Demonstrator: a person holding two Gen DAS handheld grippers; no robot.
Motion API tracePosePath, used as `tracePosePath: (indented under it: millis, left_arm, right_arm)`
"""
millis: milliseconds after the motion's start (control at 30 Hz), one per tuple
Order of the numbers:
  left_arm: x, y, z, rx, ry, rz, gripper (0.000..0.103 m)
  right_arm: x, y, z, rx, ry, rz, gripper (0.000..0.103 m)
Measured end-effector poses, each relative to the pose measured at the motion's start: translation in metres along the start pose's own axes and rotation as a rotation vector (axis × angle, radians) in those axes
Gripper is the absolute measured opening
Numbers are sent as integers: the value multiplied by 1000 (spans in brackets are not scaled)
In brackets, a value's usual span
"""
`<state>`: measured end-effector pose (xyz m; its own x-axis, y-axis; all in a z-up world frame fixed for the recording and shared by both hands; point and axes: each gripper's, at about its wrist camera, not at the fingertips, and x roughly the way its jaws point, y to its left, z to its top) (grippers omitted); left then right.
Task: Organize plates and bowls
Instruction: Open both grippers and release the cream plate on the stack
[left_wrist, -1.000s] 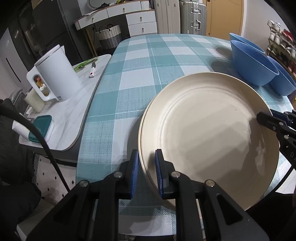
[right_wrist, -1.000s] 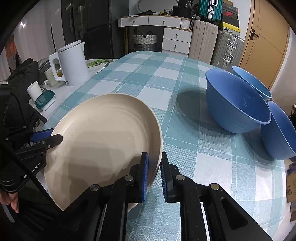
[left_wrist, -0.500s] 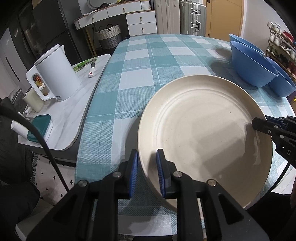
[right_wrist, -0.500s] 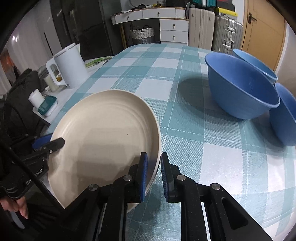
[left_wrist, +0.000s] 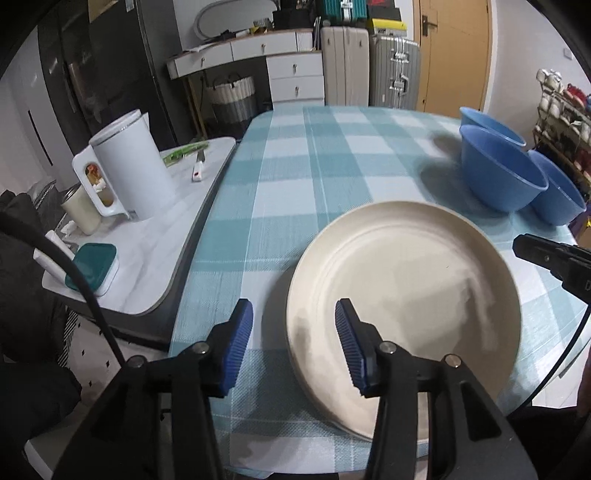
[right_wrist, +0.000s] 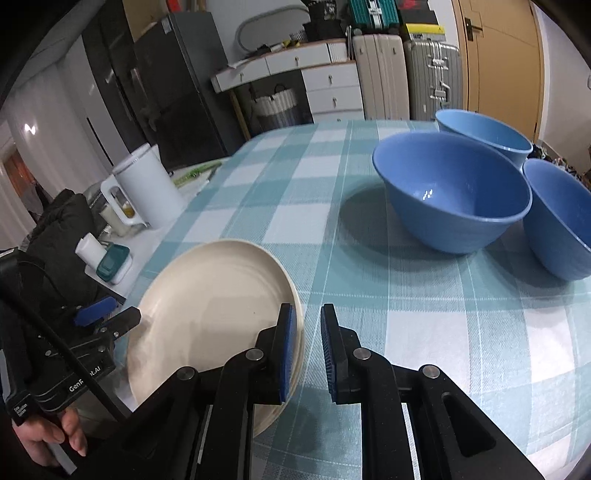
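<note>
We see the round cream plates (left_wrist: 406, 291), stacked, lying flat on the teal-and-white checked tablecloth (left_wrist: 314, 177) near its front edge. Our left gripper (left_wrist: 293, 345) has just been opening; its jaws stand apart astride the stack's rim, gripping nothing. Our right gripper (right_wrist: 306, 345) is nearly closed, empty, just beside the opposite rim. Three blue plastic bowls (right_wrist: 454, 192) sit clustered further back on the right
</note>
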<state>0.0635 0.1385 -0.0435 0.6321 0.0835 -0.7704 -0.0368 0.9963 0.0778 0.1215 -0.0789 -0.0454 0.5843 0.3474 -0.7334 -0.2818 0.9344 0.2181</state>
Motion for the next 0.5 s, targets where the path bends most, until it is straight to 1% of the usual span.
tracePosePath:
  millis: [67,100,233,300,333,367,433,467,500]
  left_arm:
    - [-3,-1,2,1,-13,5,48]
    - [-5,-1,3,0,-20,5,50]
    - [-19,-5,7,-8,-79,-30,51]
    - [-24,-9,8,-8,-102,-43,52]
    - [-27,-12,9,-6,-113,-52,52]
    - [-30,-15,11,-3,-120,-62,53]
    - [-38,-22,13,-8,-153,-88,55]
    - [-41,-25,14,-12,-169,-96,58]
    - [-44,-28,15,-16,-185,-101,63]
  right_arm:
    - [-2,0,1,-1,-7,2,17]
    - [-4,-1,1,-2,-10,4,18]
    - [-13,-1,2,-19,-41,-7,23]
    - [-20,-3,4,-26,-68,-15,28]
    - [-24,-4,3,-29,-81,-17,36]
    - [-28,-5,4,-30,-97,-21,47]
    - [-41,-9,3,-31,-149,-28,55]
    - [-45,-11,3,-33,-166,-34,60]
    - [-51,-15,3,-37,-185,-47,63]
